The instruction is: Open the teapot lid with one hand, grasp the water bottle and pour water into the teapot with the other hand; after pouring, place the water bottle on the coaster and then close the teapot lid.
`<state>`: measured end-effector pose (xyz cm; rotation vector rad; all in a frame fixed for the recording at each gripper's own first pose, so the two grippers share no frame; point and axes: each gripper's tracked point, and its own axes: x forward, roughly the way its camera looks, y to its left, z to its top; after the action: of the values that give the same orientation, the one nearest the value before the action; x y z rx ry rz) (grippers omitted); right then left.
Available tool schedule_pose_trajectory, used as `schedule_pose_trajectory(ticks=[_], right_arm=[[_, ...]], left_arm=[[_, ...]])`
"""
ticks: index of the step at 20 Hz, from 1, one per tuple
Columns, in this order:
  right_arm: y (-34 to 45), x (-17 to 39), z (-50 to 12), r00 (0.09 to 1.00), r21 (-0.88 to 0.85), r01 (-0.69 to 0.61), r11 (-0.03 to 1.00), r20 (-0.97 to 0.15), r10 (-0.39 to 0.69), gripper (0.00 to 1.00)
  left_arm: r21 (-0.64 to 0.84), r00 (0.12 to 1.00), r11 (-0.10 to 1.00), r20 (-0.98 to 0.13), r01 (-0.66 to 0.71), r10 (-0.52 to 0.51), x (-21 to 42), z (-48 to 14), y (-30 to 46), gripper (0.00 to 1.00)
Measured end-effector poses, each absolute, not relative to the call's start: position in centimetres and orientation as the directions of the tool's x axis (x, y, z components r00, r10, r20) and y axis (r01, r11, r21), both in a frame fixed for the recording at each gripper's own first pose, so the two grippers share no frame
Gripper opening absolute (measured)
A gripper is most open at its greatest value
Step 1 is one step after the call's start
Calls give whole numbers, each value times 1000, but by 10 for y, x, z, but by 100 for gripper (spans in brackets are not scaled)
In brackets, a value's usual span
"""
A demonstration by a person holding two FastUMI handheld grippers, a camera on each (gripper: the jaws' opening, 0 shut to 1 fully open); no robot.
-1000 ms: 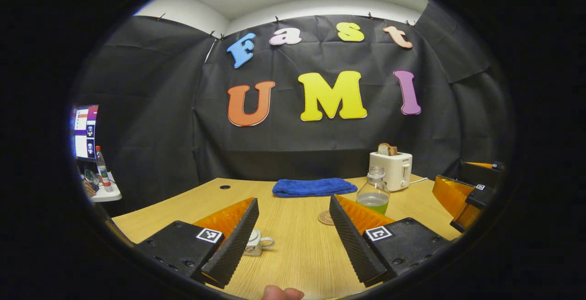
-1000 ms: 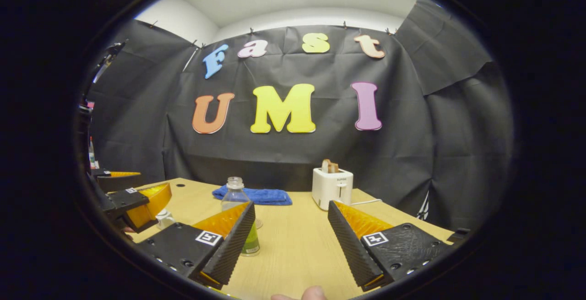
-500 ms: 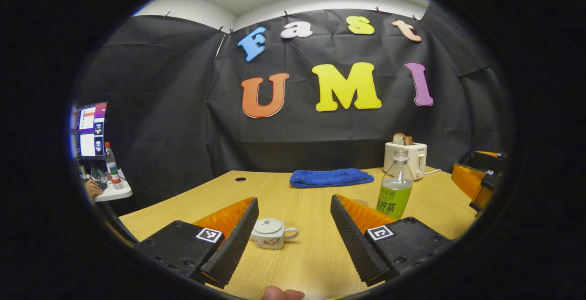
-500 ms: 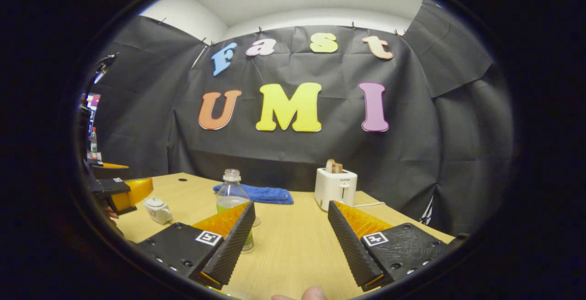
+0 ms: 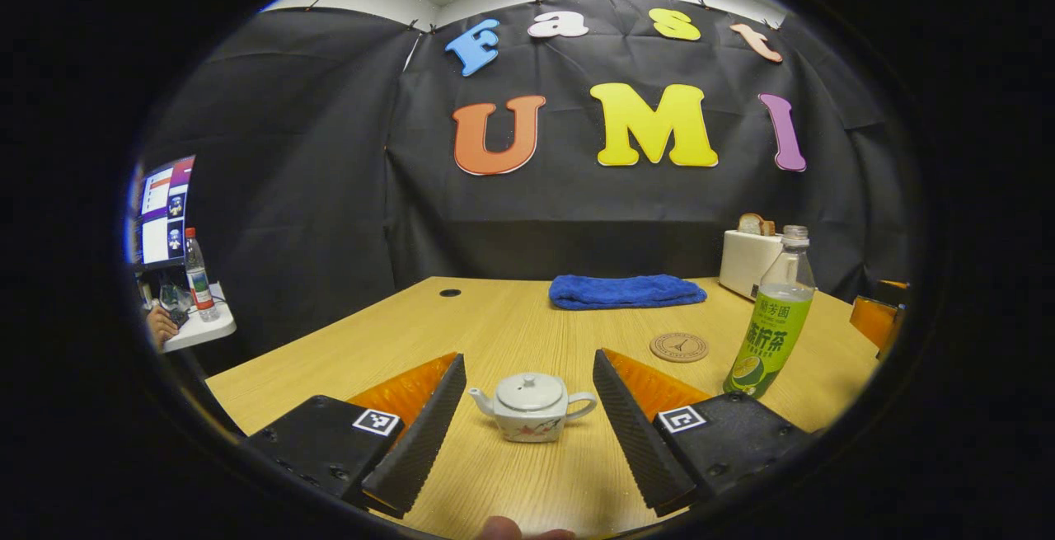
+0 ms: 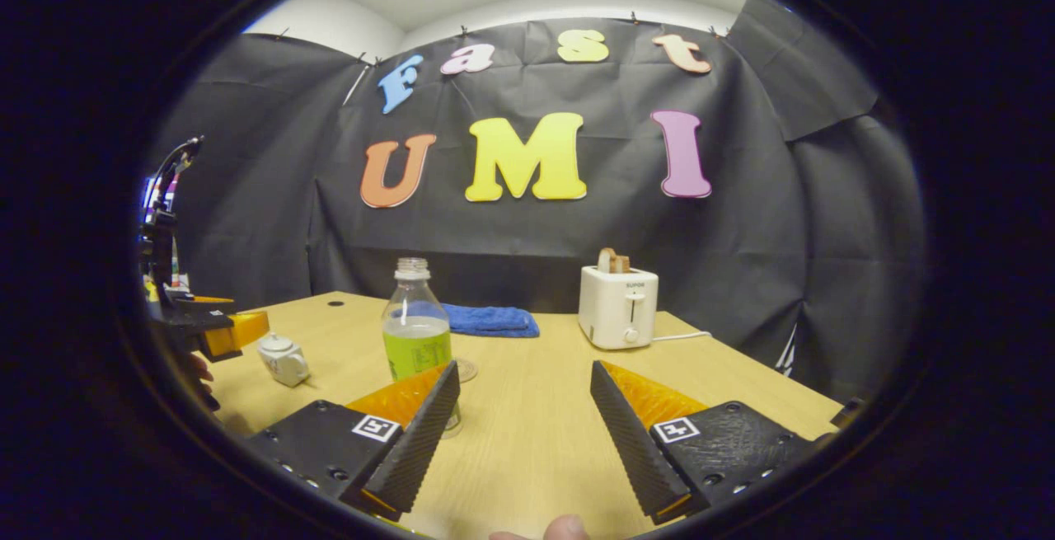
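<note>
A small white teapot (image 5: 532,405) with its lid on stands on the wooden table (image 5: 511,334), just ahead of and between the fingers of my left gripper (image 5: 527,429), which is open and not touching it. An uncapped water bottle (image 5: 773,321) with a green label stands upright to the right, near a round coaster (image 5: 678,347). In the right gripper view, the bottle (image 6: 416,338) rises just beyond the left finger of my right gripper (image 6: 524,433), which is open with nothing held. The teapot (image 6: 283,357) and left gripper (image 6: 216,327) sit at far left.
A folded blue towel (image 5: 626,290) lies at the table's back. A white toaster (image 6: 618,306) with bread stands at the back right, its cord trailing right. A side shelf (image 5: 194,334) with a bottle and a monitor (image 5: 163,210) is beyond the table's left edge.
The left gripper has swung so the teapot now sits centred between its fingers, and bottle and coaster have come into fuller view. The right gripper view has tilted down slightly. Both stayed open.
</note>
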<state>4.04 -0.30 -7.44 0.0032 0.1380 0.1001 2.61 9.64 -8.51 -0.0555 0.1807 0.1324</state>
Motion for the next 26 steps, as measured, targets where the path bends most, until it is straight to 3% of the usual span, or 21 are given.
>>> schedule_pose_trajectory(ticks=[8, 16, 17, 21, 26], right_arm=[[-11, 53, -82, 986, -4, -76, 997, -148, 74, 96], [-8, 59, -80, 985, -3, -90, 996, -147, 88, 96], [-6, 59, -79, 985, -6, -98, 995, -145, 96, 96], [3, 59, -75, 984, 0, -126, 992, -130, 125, 95], [18, 58, -71, 977, 2, -176, 984, -124, 175, 96]], left_arm=[[-13, 959, 990, -249, -141, 134, 57, -108, 102, 71], [38, 939, 982, -286, -186, 189, 67, -118, 108, 29], [43, 938, 982, -291, -185, 190, 67, -119, 109, 20], [58, 938, 980, -285, -188, 197, 70, -118, 109, 7], [89, 939, 977, -270, -196, 213, 72, -113, 113, 3]])
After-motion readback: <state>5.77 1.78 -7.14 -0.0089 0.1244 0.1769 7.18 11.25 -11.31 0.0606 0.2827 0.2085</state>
